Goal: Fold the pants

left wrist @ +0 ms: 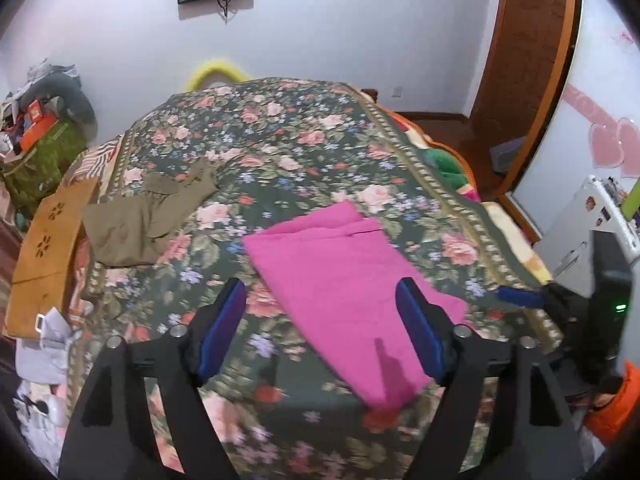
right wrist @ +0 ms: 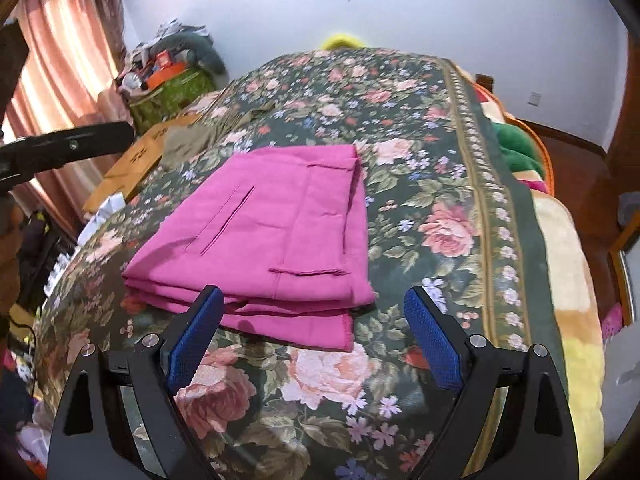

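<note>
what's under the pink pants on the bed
The folded pink pants lie on the flowered bedspread, which shows all around them. Whatever is directly beneath, or tucked between the folded layers, is covered.

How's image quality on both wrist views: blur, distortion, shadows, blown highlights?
Left wrist view: strong fisheye bowing with dark corners; floral bedspread smeared near the bottom edge; finger shadows fall on the pink pants. Right wrist view: same bowing; pink pants sharp; backlit curtain at upper left overexposed in streaks; no glare on the fabric.
</note>
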`<action>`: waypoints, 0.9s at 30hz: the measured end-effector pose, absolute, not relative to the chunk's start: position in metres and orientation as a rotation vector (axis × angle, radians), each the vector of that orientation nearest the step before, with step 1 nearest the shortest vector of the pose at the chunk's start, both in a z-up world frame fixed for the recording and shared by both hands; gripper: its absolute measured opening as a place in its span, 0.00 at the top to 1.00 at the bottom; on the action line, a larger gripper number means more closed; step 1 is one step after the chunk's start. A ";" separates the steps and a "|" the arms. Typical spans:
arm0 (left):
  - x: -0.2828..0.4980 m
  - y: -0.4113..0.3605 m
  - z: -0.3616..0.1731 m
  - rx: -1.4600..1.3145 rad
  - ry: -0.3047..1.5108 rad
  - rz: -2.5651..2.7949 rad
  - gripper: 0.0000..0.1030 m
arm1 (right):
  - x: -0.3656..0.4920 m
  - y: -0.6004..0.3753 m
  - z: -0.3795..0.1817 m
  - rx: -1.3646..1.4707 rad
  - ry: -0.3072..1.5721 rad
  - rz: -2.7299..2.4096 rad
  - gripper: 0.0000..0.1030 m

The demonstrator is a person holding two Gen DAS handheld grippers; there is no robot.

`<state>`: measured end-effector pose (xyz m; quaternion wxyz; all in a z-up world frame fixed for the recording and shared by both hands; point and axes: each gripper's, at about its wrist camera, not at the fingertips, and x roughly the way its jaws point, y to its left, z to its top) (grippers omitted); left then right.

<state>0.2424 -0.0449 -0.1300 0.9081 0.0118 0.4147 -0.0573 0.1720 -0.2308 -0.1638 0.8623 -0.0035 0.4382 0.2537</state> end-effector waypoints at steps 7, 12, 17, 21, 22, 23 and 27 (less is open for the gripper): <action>0.301 -0.010 -0.151 0.051 0.957 -0.083 0.24 | 0.179 -0.235 -0.162 -0.020 0.906 0.488 0.13; 0.350 0.010 -0.174 0.008 1.027 -0.051 0.24 | 0.185 -0.234 -0.162 -0.011 0.909 0.473 0.13; 0.403 0.013 -0.213 0.005 1.114 -0.010 0.24 | 0.194 -0.235 -0.164 -0.002 0.915 0.444 0.13; 0.430 -0.002 -0.241 0.047 1.172 -0.040 0.24 | 0.202 -0.239 -0.168 0.012 0.927 0.417 0.13; 0.434 -0.008 -0.248 0.083 1.186 -0.036 0.24 | 0.205 -0.240 -0.169 0.014 0.932 0.411 0.13; 0.437 -0.013 -0.253 0.117 1.200 -0.033 0.24 | 0.207 -0.242 -0.170 0.017 0.939 0.403 0.13; 0.439 -0.026 -0.279 0.277 1.218 -0.021 0.10 | 0.212 -0.246 -0.174 0.041 0.957 0.387 0.13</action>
